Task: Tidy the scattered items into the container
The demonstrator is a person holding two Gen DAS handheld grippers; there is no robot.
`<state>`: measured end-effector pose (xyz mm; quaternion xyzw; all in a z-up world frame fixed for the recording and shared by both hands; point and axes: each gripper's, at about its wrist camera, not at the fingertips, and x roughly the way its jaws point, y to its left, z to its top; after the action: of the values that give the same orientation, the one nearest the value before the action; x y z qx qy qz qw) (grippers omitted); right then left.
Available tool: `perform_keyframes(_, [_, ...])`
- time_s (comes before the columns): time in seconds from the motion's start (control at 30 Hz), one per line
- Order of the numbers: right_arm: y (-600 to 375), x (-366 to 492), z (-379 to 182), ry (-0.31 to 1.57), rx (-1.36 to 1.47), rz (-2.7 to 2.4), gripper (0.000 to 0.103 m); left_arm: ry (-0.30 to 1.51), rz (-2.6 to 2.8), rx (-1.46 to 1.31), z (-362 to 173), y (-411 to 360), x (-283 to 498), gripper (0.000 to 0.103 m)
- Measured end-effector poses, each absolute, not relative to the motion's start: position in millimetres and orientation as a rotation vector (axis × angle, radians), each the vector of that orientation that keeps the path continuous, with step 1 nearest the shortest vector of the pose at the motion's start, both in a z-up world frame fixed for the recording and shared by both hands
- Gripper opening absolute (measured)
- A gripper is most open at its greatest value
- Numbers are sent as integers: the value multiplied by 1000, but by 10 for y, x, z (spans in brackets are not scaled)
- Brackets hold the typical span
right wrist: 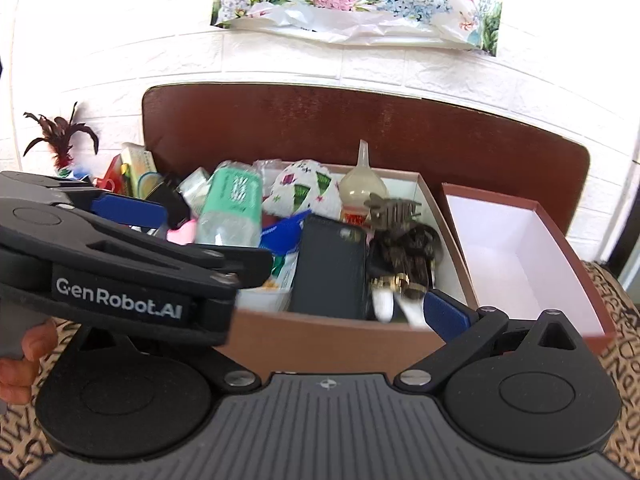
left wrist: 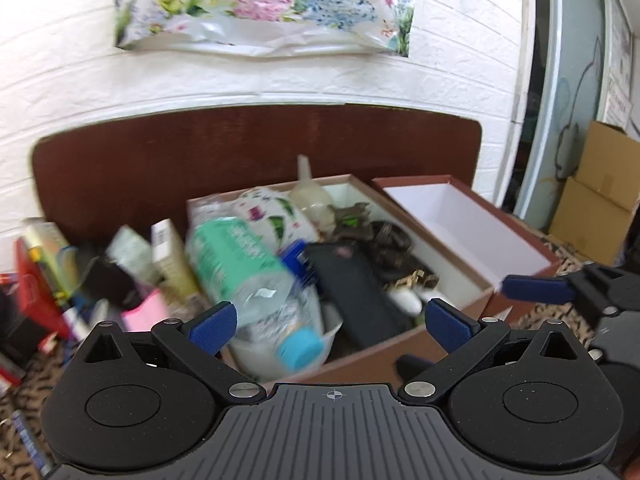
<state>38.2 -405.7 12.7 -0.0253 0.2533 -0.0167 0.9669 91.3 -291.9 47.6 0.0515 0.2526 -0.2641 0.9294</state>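
Note:
A brown cardboard box [left wrist: 452, 320] [right wrist: 328, 344] holds several items: a plastic water bottle [left wrist: 256, 280] [right wrist: 232, 208] with a green label and blue cap, a black phone [left wrist: 360, 292] [right wrist: 330, 268], a patterned white pouch [right wrist: 304, 192], a funnel-shaped flask [right wrist: 362, 184] and a dark patterned strap [right wrist: 408, 256]. My left gripper [left wrist: 332, 320] is open just in front of the box; the bottle lies loose between its pads, blurred. My right gripper [right wrist: 304, 308] is open at the box's front wall; its left finger is hidden behind the left gripper's body [right wrist: 120, 264].
The empty box lid [left wrist: 464, 224] [right wrist: 524, 256] lies right of the box. Books, small boxes and clutter [left wrist: 80, 280] [right wrist: 136, 172] pile up left of it. A brown headboard [left wrist: 240, 152] stands behind. Cardboard cartons [left wrist: 596, 192] stand at the far right.

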Motion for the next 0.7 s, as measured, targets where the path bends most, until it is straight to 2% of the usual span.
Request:
perform_keyframes(0.27, [-3917, -3, 92, 519, -47, -60, 103, 495, -494, 119, 476, -2677, 469, 103])
perform_keyframes(0.7, [-3827, -165, 117, 529, -48, -89, 103, 480, -454, 120, 488, -2529, 233, 103])
